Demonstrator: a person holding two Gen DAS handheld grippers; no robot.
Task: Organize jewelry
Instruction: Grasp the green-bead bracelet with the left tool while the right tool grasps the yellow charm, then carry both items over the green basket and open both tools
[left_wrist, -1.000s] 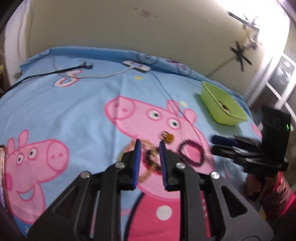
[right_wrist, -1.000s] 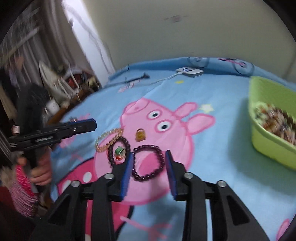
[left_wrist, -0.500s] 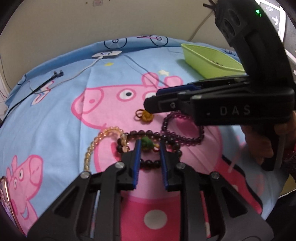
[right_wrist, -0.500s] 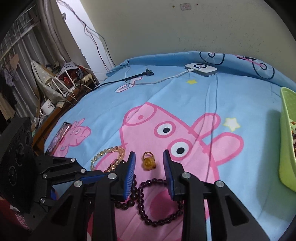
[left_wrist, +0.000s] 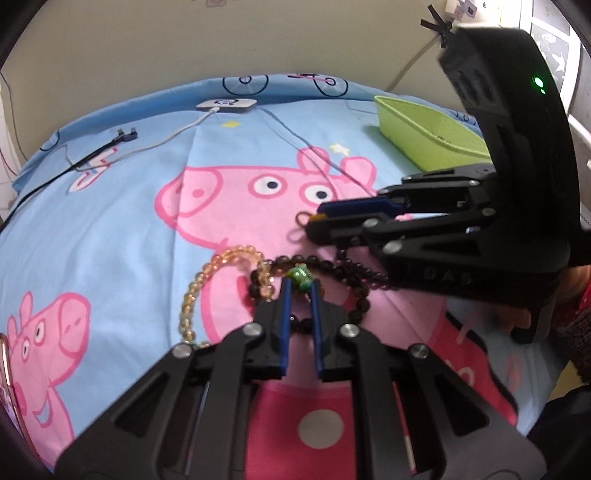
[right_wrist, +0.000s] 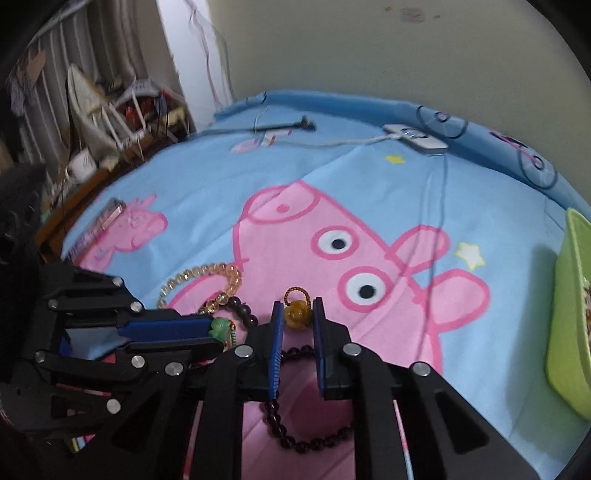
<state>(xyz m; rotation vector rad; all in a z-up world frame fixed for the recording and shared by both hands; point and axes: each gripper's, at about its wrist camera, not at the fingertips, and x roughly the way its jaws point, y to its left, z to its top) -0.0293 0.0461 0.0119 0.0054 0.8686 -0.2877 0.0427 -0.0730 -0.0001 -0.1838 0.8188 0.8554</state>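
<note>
Left wrist view: left gripper (left_wrist: 300, 291) has its jaws closing, blue pads nearly together on the small green carved charm (left_wrist: 300, 277) strung on the dark brown round-bead bracelet (left_wrist: 332, 266). The charm sits right at the jaw tips, dead ahead; the pads look to be touching it on both sides. The bracelet's loop runs crosswise to the jaws and trails back under them. The pale amber translucent bead bracelet (left_wrist: 207, 280) lies just left of the jaws and overlaps the dark one. The right gripper (left_wrist: 314, 218) comes in from the right, well ahead of the left jaws, its tips by a small wire loop. The lime green plastic bin (left_wrist: 424, 136) sits far ahead on the right, on the blue cartoon-pig bedsheet (left_wrist: 110, 221). Half a second earlier the left pads stood wider, either side of the charm; now they have pinched in and the view sits lower and closer.

Right wrist view: right gripper (right_wrist: 297, 314) has its jaws clamped on the amber-yellow rose-shaped pendant (right_wrist: 296, 314), which sits at the very tips, its beaded loop pointing away ahead. A dark purple bead bracelet (right_wrist: 306, 441) lies under and behind the jaws. The left gripper tips sit just to the left, on the green charm. Bin edge far right. Earlier the pendant lay free ahead between open pads; now it is gripped.

Judgement: both picks are seated; the right hand is nearer the bin, so it should go first.
</note>
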